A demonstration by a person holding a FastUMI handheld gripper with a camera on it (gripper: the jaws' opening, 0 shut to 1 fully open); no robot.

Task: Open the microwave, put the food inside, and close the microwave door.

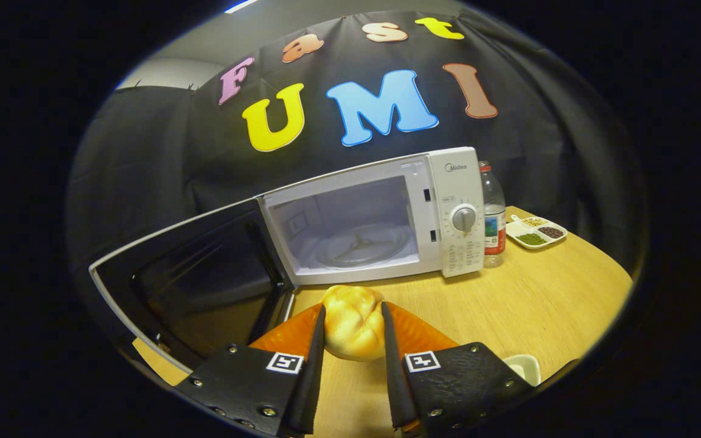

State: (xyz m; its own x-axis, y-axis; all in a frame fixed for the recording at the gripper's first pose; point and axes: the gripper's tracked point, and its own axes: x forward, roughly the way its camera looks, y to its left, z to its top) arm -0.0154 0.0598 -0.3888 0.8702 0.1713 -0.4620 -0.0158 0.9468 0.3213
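In the gripper view, the gripper [353, 331] is closed on the bread roll [353, 322], one finger pressing each flank, so the food sits between the fingers, raised over the wooden worktop [539, 304] just short of the microwave [381, 219]. The roll looks light and soft, with a knotted, glossy crust; I judge it would dent under a hard squeeze and could slip if held loosely, so a gentle hold across its widest middle, as it is taken now, seems the right place. The microwave stands at twelve o'clock from the fingers, its door [192, 286] swung fully out toward ten o'clock, the dark window facing up and forward. Its cavity holds a glass turntable [359, 246] with nothing on it, so the opening step looks done and placing is in hand. At about one o'clock, just beside the microwave's control panel, stands a clear bottle [494, 216] with a red cap, apparently holding liquid. Beyond it lies a small divided dish [536, 231] with green, brown and pale bits in separate sections. Near the right finger, at about four o'clock, the rim of a white cup [524, 365] shows; its contents are hidden.
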